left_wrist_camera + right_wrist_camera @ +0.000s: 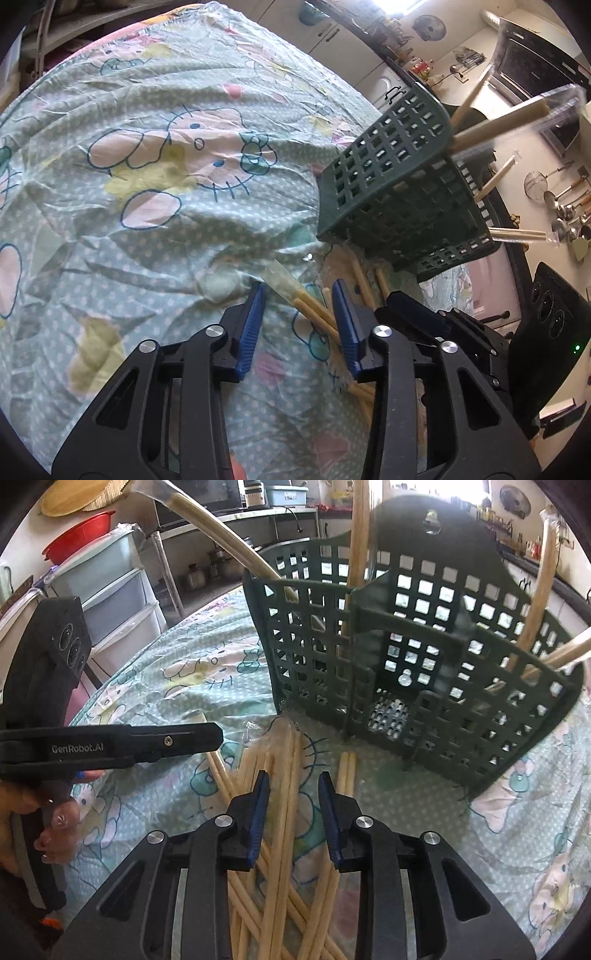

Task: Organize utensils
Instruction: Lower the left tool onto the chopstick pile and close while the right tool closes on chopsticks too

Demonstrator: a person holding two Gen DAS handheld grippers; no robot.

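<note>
Chopsticks [284,812] piled on tablecloth [406,812] in front of basket [424,672]; more chopsticks [535,602] standing inside basket, leaning outward.

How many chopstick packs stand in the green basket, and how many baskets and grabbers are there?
Green basket: 1
Chopstick packs standing in it: 4
Grippers: 2 (left gripper, right gripper)
Total: 7
Loose chopsticks on the cloth: too tangled to count.

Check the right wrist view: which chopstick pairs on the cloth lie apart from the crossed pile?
The lone pair right of the right gripper, nearest the green basket. It lies by itself, parallel; the other chopsticks overlap in a crossed heap on the left.
</note>
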